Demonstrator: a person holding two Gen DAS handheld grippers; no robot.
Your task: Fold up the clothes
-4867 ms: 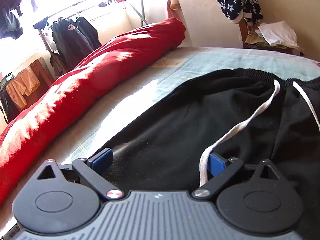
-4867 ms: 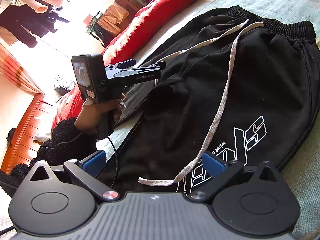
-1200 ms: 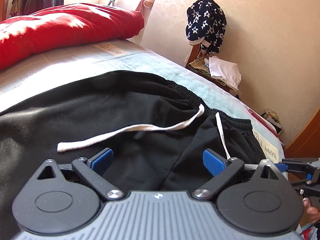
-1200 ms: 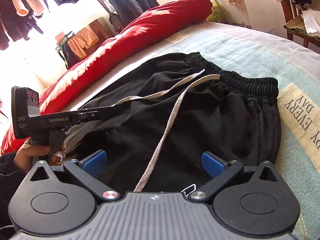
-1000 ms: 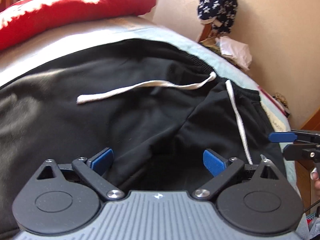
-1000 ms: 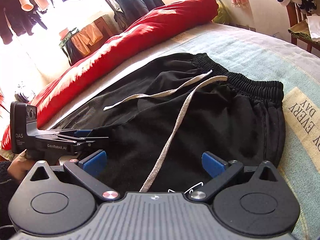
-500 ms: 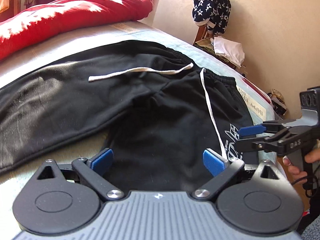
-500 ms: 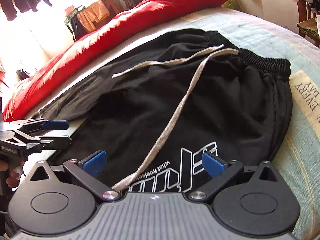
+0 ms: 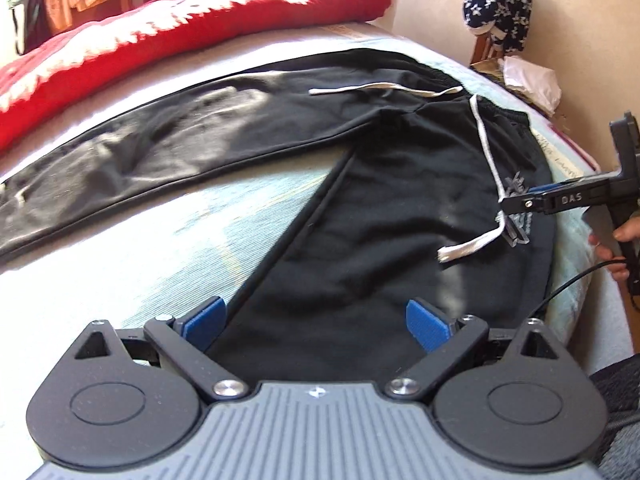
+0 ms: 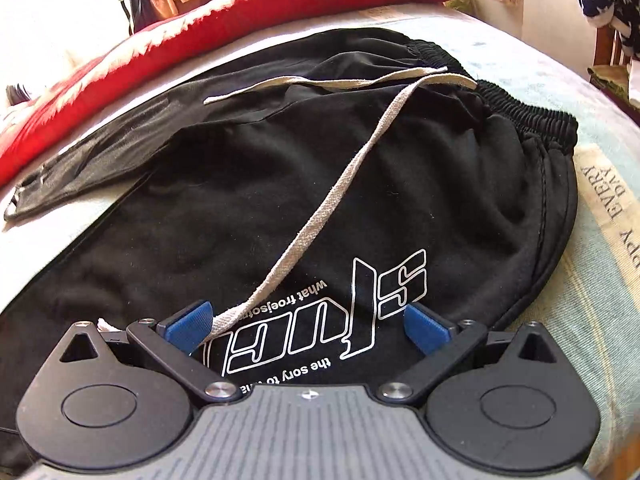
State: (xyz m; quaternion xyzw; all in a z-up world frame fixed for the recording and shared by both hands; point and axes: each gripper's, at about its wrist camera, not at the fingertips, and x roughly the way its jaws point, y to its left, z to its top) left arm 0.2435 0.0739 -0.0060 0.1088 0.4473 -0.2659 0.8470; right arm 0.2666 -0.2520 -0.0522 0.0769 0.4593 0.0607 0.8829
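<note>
Black sweatpants (image 9: 380,240) lie flat on the bed with the two legs spread in a V. A white drawstring (image 9: 486,148) trails from the waistband across the hip. My left gripper (image 9: 316,322) is open over the near leg, its left pad by the inner seam. In the right wrist view the sweatpants (image 10: 280,184) fill the frame, with the elastic waistband (image 10: 520,108) at the far right. My right gripper (image 10: 306,326) is open over the white printed logo (image 10: 360,312), and the drawstring (image 10: 332,200) ends at its left pad. The right gripper (image 9: 506,206) also shows side-on above the hip.
A red duvet (image 9: 200,24) lies along the far side of the bed. Bare light blue sheet (image 9: 160,248) shows between the legs. A chair with a star-patterned garment (image 9: 496,4) stands by the wall. A hand (image 9: 616,236) holds the right gripper past the bed edge.
Both grippers have drawn back from the waistband toward the legs. The left view now takes in both legs and the sheet between them. The left gripper has left the right view.
</note>
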